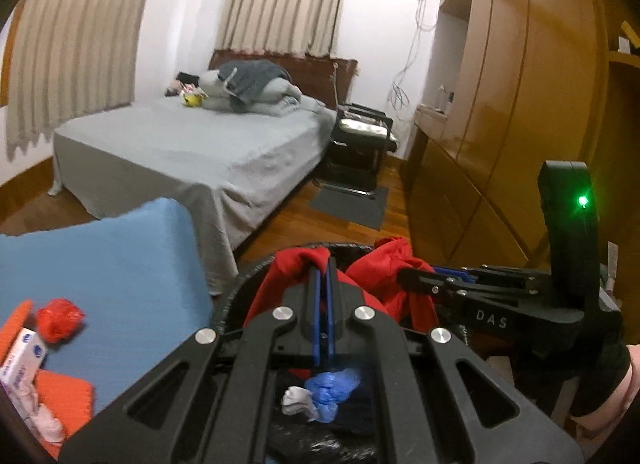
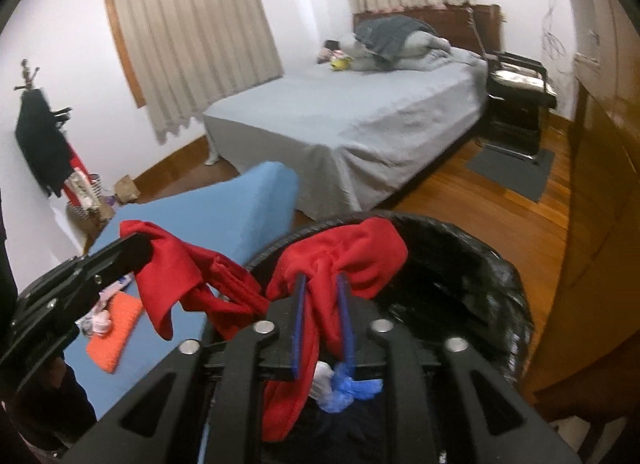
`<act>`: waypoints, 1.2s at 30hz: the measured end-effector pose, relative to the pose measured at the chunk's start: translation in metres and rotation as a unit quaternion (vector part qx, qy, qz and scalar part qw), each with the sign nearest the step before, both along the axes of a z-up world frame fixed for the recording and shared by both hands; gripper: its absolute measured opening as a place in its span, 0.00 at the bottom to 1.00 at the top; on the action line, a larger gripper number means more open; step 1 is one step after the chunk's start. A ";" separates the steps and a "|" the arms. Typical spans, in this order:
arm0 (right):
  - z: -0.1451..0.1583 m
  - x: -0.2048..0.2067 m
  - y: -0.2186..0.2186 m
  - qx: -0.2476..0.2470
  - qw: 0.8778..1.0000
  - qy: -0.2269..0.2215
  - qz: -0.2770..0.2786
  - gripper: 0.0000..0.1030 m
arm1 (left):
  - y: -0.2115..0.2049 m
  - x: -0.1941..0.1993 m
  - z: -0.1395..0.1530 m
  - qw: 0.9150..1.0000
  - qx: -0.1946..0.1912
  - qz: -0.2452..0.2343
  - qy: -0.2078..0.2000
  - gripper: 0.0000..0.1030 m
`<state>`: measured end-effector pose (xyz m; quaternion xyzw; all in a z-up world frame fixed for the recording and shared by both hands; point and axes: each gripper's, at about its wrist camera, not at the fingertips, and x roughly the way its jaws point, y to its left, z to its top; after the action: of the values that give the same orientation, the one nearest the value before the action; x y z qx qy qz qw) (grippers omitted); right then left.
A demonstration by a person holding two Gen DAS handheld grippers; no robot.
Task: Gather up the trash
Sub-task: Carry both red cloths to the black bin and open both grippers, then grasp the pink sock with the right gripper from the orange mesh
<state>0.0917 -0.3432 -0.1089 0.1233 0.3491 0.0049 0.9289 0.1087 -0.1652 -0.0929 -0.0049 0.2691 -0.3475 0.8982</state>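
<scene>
A red cloth is stretched between both grippers over a bin lined with a black bag. My left gripper is shut on one end of the cloth; in the right wrist view the left gripper comes in from the left. My right gripper has the other bunched end of the red cloth pinched between its blue pads. Inside the bin lie a crumpled blue glove and a white wad. A crumpled red ball lies on the blue surface at left.
An orange pad and a small box sit on the blue surface. Beyond stand a grey-sheeted bed, a black chair with a grey floor mat, and a wooden wardrobe along the right wall.
</scene>
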 end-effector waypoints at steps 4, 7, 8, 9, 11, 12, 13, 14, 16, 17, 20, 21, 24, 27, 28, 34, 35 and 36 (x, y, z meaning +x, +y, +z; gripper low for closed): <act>-0.011 -0.003 -0.011 0.000 1.000 0.014 -0.017 0.22 | -0.015 0.006 -0.016 0.999 0.011 -0.021 0.026 0.08; -0.017 -0.009 -0.017 0.003 1.000 0.020 -0.024 0.24 | -0.018 0.009 -0.025 0.999 0.022 -0.026 0.038 0.14; -0.018 -0.010 -0.018 0.004 0.999 0.021 -0.026 0.24 | -0.017 0.009 -0.027 0.998 0.028 -0.027 0.041 0.14; -0.019 -0.010 -0.019 0.005 0.999 0.021 -0.028 0.27 | -0.017 0.010 -0.030 0.998 0.032 -0.029 0.046 0.15; -0.018 -0.012 -0.019 0.006 0.999 0.021 -0.030 0.31 | -0.013 0.009 -0.036 0.997 0.041 -0.027 0.052 0.15; -0.018 -0.014 -0.019 0.006 0.999 0.020 -0.030 0.31 | -0.011 0.008 -0.038 0.997 0.044 -0.025 0.053 0.15; -0.017 -0.013 -0.018 0.007 0.999 0.019 -0.029 0.32 | -0.007 0.007 -0.040 0.997 0.046 -0.020 0.054 0.15; -0.016 -0.014 -0.017 0.007 0.999 0.016 -0.029 0.33 | -0.003 0.006 -0.039 0.997 0.048 -0.015 0.053 0.16; -0.014 -0.015 -0.016 0.008 0.999 0.012 -0.029 0.45 | 0.010 0.005 -0.038 0.998 0.047 0.003 0.045 0.23; -0.012 -0.015 -0.014 0.007 1.000 0.008 -0.029 0.49 | 0.017 0.004 -0.037 0.998 0.046 0.016 0.038 0.32; -0.005 -0.015 -0.006 0.001 1.000 -0.006 -0.028 0.72 | 0.041 0.001 -0.028 0.997 0.044 0.054 0.018 0.52; -0.002 -0.015 -0.003 -0.001 1.000 -0.012 -0.027 0.81 | 0.047 0.001 -0.026 0.997 0.045 0.063 0.014 0.57; 0.007 -0.013 0.012 -0.003 0.999 -0.030 -0.025 0.94 | 0.075 -0.003 -0.017 0.993 0.052 0.106 -0.003 0.71; 0.012 -0.008 0.030 -0.006 0.999 -0.038 -0.007 0.94 | 0.106 -0.005 -0.012 0.987 0.059 0.150 -0.009 0.75; 0.013 -0.005 0.037 -0.006 0.999 -0.039 -0.002 0.94 | 0.114 -0.006 -0.010 0.985 0.060 0.162 -0.011 0.75; 0.010 0.012 0.089 0.002 0.998 -0.043 0.047 0.94 | 0.169 -0.013 -0.009 0.968 0.081 0.238 -0.013 0.75; 0.009 0.015 0.097 0.004 0.998 -0.042 0.055 0.94 | 0.179 -0.014 -0.011 0.965 0.084 0.250 -0.011 0.75; 0.007 0.016 0.105 0.005 0.997 -0.043 0.061 0.94 | 0.188 -0.016 -0.013 0.962 0.086 0.260 -0.009 0.75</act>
<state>0.1081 -0.2386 -0.1017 0.1062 0.3160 0.0687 0.9403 0.0931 0.0226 -0.1054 0.0057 0.2796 -0.0770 0.9570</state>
